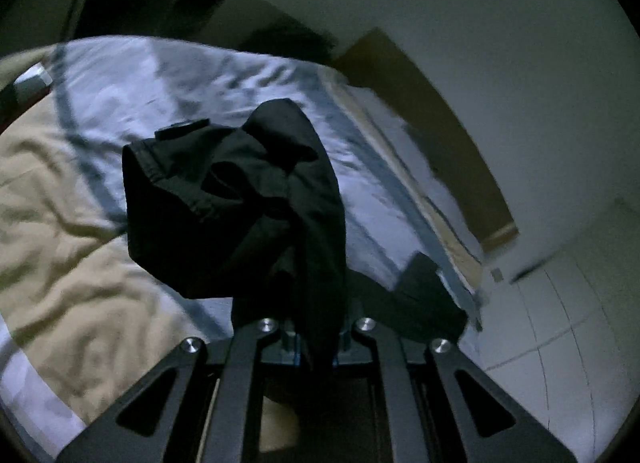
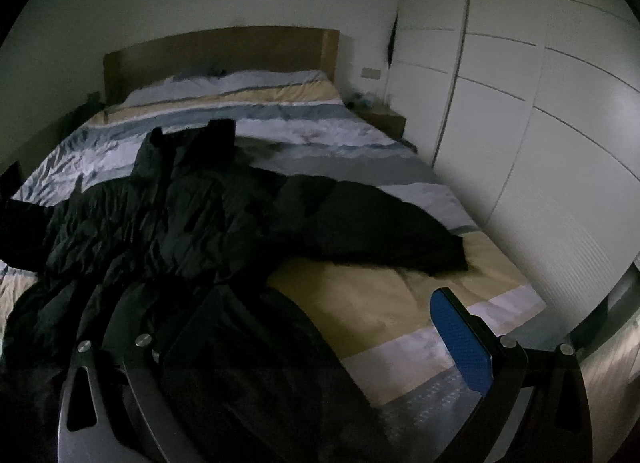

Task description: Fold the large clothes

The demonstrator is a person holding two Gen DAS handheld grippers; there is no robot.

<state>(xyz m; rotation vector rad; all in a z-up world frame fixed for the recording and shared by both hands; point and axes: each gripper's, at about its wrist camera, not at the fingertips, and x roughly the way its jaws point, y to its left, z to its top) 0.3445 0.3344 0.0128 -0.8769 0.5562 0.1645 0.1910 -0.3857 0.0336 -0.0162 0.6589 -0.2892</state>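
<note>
A large black garment (image 2: pixel 168 223) lies crumpled across the striped bed (image 2: pixel 312 131), one sleeve stretched toward the right edge. In the left wrist view my left gripper (image 1: pixel 316 347) is shut on a fold of this black garment (image 1: pixel 240 199), which bunches up in front of the camera, lifted above the bedding. In the right wrist view my right gripper (image 2: pixel 320 347) stands open over the garment's near hem. Its blue right pad (image 2: pixel 460 343) hangs above the beige stripe, and its left finger sits over black cloth. Nothing is pinched between them.
A wooden headboard (image 2: pixel 220 51) stands at the far end of the bed. White wardrobe doors (image 2: pixel 520 103) run along the right side, with a small bedside table (image 2: pixel 384 119) in the corner. The tiled floor (image 1: pixel 552 323) shows beside the bed.
</note>
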